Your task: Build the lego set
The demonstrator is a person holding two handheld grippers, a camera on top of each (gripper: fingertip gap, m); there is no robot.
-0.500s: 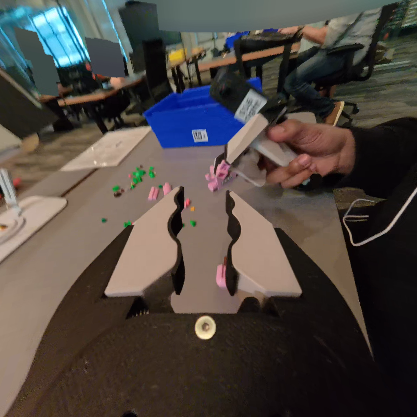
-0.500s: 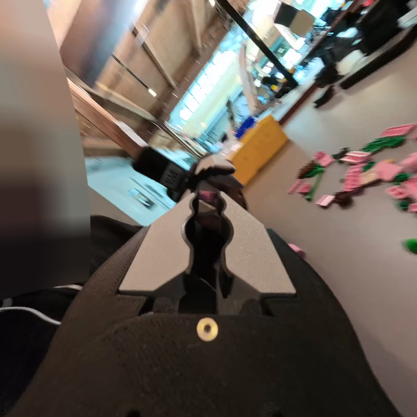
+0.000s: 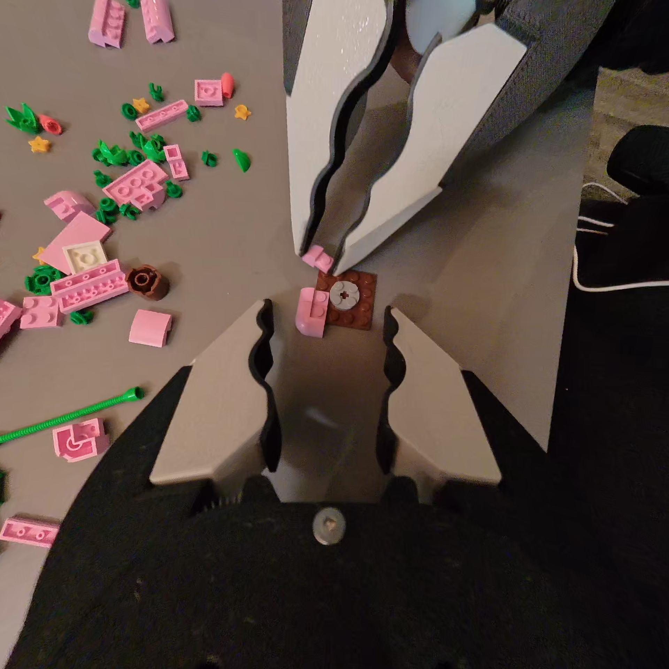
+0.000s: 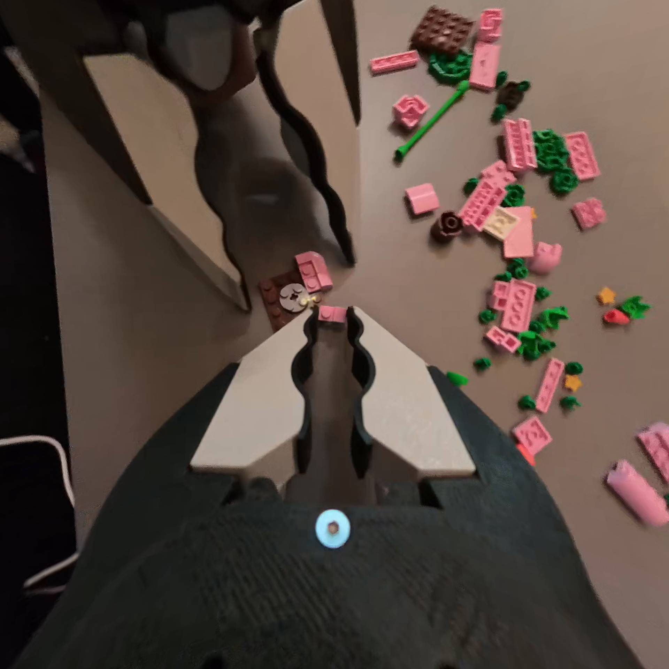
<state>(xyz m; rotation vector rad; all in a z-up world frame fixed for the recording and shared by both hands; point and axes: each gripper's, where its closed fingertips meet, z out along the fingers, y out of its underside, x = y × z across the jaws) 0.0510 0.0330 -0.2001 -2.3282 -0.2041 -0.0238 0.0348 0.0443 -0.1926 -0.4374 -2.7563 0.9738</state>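
Left tool (image 3: 325, 315) spread wide, empty, low over the grey bench (image 3: 231, 253). Just beyond its tips: brown plate (image 3: 356, 311) carrying a grey round piece (image 3: 344, 295) and a pink corner brick (image 3: 311, 316). Right tool (image 4: 331, 313) pinches a small pink brick (image 4: 331, 313) at the plate's far edge. Loose pink and green pieces (image 3: 108, 188) lie scattered to the left.

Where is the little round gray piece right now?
The round gray piece sits in the middle of the brown plate on the table, beside the pink curved brick, between both grippers' tips in both wrist views.
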